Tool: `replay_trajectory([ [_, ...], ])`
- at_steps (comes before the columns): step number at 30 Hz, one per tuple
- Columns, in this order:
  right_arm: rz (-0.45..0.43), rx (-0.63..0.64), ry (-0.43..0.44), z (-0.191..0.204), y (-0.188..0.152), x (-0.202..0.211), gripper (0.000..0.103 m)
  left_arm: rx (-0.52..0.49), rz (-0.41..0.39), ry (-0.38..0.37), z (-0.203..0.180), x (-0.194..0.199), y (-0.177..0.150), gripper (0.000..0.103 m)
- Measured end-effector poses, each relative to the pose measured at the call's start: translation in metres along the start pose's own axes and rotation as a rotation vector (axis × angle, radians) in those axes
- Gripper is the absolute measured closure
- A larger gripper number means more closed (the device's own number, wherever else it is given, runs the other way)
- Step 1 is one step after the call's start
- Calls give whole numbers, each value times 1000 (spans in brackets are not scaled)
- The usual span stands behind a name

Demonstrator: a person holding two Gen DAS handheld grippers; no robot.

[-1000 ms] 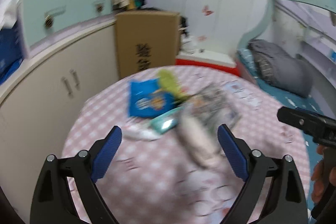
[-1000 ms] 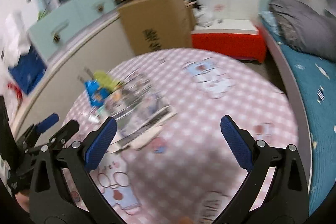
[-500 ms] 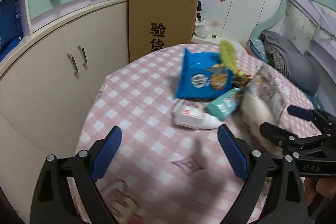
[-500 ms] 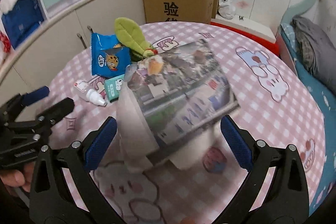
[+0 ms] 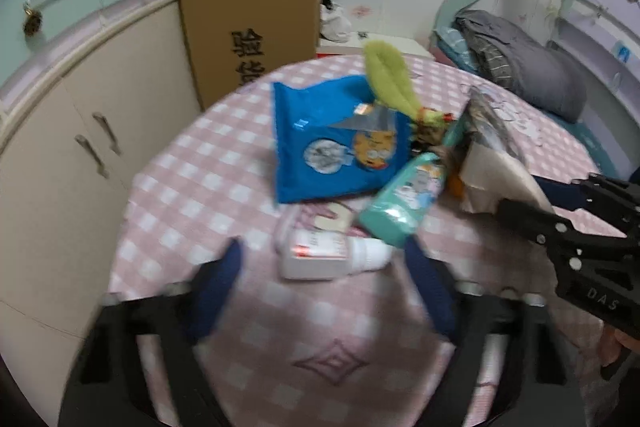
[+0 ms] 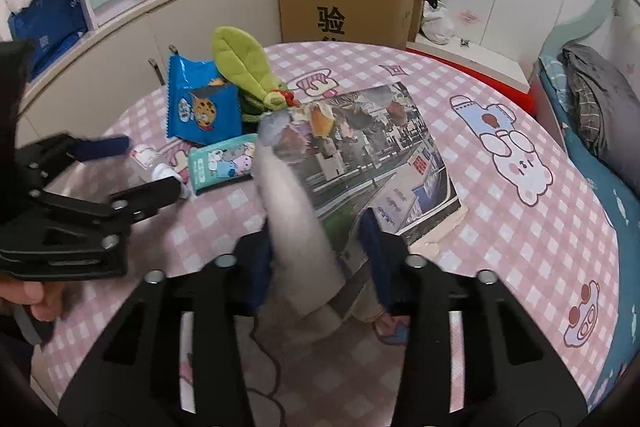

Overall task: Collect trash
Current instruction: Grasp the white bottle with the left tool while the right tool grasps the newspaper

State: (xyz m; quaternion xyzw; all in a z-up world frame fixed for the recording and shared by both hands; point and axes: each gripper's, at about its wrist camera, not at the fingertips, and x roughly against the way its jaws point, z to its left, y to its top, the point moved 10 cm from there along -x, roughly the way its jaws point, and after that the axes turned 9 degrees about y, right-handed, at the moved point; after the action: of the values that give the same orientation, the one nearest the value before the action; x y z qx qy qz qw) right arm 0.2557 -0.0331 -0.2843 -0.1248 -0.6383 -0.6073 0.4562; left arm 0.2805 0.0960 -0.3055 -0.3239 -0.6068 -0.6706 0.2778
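On the pink checked table (image 5: 200, 195) lie a blue snack bag (image 5: 336, 147), a teal tissue pack (image 5: 404, 203), a small white bottle (image 5: 328, 259), a green leaf plush (image 5: 390, 75) and a magazine (image 6: 372, 155) with its near edge curled up. My left gripper (image 5: 322, 255) hovers over the white bottle, jaws closing, pads either side of it and not touching. My right gripper (image 6: 316, 239) is closing on the magazine's curled edge, which fills the gap between its blue pads. Each gripper also shows in the other's view: right gripper (image 5: 520, 193), left gripper (image 6: 150, 163).
A tall cardboard box (image 5: 248, 27) stands behind the table beside cream cabinets (image 5: 80, 131). A bed with grey bedding (image 5: 520, 67) runs along the right. A hand (image 6: 36, 299) holds the left tool at the table's left edge.
Both grippers have come down toward the table. The left one moved in over the white bottle and its jaws narrowed. The right jaws closed from wide apart onto the magazine's curled edge.
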Motion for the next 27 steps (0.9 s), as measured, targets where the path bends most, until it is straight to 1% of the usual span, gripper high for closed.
replay_trajectory([
  [1, -4, -4, 10, 0, 1, 2, 70, 3, 5, -7, -3, -1, -2, 48],
  [7, -64, -82, 99, -15, 7, 28, 75, 31, 2, -18, -8, 5, -7, 53],
  [11, -117, -155, 164, -35, 12, 53, 77, 45, -2, -24, -14, 13, -12, 53],
  [13, -141, -182, 180, -47, 13, 64, 79, 58, -8, -34, -18, 19, -14, 53],
  [16, -154, -204, 188, -57, 11, 73, 82, 63, -16, -43, -27, 26, -15, 53],
  [22, -184, -251, 203, -76, 6, 92, 85, 35, -28, -65, -57, 42, -21, 54],
  [27, -224, -274, 211, -86, 2, 112, 85, 33, -37, -86, -75, 53, -20, 54],
])
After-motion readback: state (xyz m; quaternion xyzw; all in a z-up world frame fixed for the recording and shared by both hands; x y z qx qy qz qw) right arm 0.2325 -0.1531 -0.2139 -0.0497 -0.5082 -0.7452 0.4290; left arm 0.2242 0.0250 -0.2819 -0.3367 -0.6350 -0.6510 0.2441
